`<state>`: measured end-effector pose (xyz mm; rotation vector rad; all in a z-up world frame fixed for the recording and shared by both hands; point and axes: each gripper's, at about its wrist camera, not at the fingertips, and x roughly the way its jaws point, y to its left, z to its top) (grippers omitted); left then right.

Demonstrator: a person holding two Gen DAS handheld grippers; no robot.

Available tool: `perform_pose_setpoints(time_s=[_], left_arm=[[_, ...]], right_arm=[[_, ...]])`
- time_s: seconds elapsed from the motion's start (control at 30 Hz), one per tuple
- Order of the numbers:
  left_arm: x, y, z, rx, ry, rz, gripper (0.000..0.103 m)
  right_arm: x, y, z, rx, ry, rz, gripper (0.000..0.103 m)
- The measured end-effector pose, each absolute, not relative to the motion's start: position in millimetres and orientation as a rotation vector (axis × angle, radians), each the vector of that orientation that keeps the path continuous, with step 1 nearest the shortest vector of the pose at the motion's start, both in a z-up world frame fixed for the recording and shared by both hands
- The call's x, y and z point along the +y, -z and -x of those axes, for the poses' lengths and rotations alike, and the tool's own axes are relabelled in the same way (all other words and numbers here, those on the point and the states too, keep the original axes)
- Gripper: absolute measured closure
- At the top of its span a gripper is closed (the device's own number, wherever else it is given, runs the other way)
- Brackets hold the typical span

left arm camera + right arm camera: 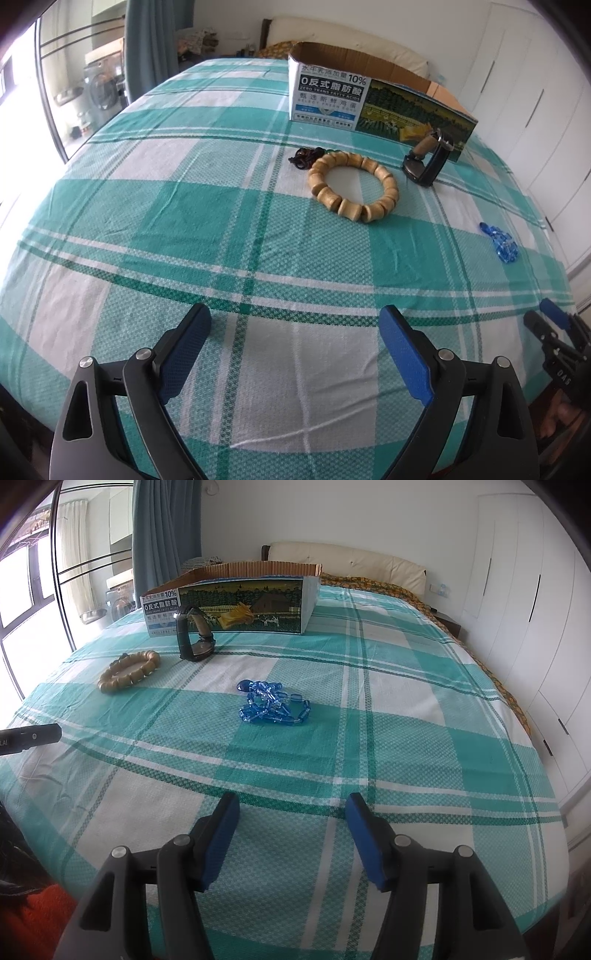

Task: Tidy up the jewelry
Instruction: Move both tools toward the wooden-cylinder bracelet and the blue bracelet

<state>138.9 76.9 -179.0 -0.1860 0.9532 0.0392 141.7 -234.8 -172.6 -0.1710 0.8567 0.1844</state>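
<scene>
Left hand-held gripper (295, 325): jaws stood well apart over the bedsheet, nothing between the blue pads.
Right hand-held gripper (291, 812): jaws stood apart, nothing between them; it pointed toward the blue necklace.
Bed (406, 738): covered with a green-and-white plaid sheet that carried all the jewelry.
Blue bead necklace (273, 703): lay bunched on the sheet ahead of the right hand-held gripper, apart from the other pieces.
Wooden bead bracelet (354, 182): lay flat ahead of the left hand-held gripper, near the box.
Dark bead string (304, 156): sat in a small heap touching the bracelet's far left edge.
Wristwatch (428, 158): stood on its edge, strap looped, just in front of the box.
Cardboard box (332, 96): open-topped, printed sides, stood beyond the jewelry toward the headboard (347, 559).
</scene>
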Motion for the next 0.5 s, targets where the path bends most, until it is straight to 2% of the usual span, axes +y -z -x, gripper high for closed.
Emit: perform_pose_setpoints(time_s=[0.5], left_arm=[[73.7,181.2,-142.4,0.953,-0.047,0.152,0.006]], right_arm=[[-235.1,173.0,-143.5,0.863,-0.185,0.163,0.040]])
